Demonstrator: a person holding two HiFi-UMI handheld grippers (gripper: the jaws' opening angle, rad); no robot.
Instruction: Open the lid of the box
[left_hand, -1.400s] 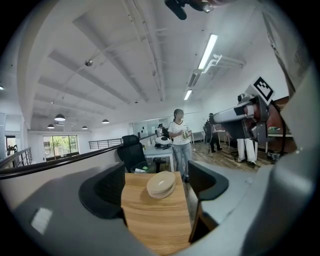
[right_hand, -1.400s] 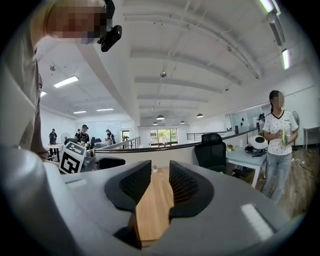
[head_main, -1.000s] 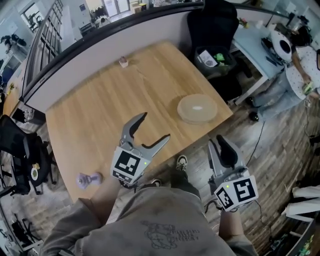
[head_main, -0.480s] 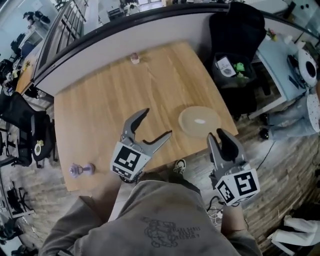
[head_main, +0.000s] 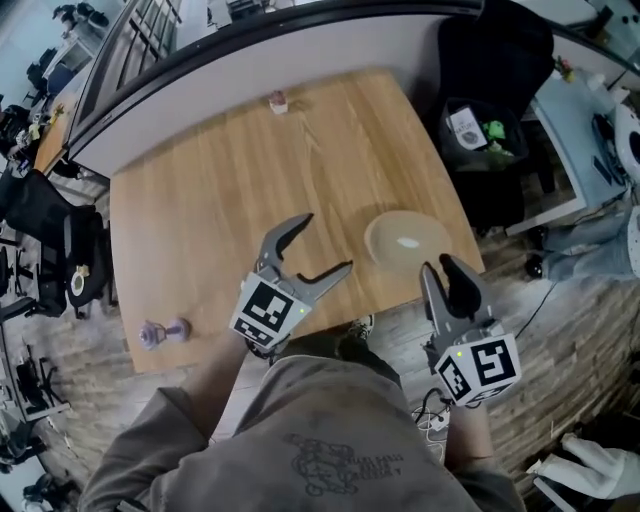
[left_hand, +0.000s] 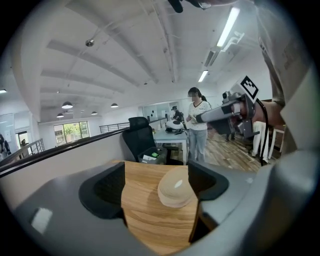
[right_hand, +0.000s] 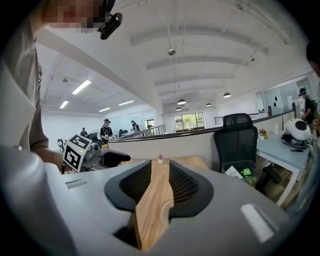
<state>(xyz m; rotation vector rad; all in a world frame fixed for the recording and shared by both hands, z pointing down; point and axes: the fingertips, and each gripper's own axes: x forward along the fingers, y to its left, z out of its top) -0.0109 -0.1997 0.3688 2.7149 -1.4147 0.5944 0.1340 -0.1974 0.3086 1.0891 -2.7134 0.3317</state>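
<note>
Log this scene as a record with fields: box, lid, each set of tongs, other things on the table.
box: round translucent box, near right edge of wooden table
lid: on, unopened
left tongs: open, empty, over table left of box
right tongs: open, empty, off table edge beside box
other: purple object at left corner; small pink item at far edge

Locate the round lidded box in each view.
Head view: round box by the table's near right corner.
Left gripper view: the box at lower centre, framed between the open jaws.
Right gripper view: not clearly in it; only a pale curved sliver low between the jaws.
Shared landmark: black office chair.
</note>
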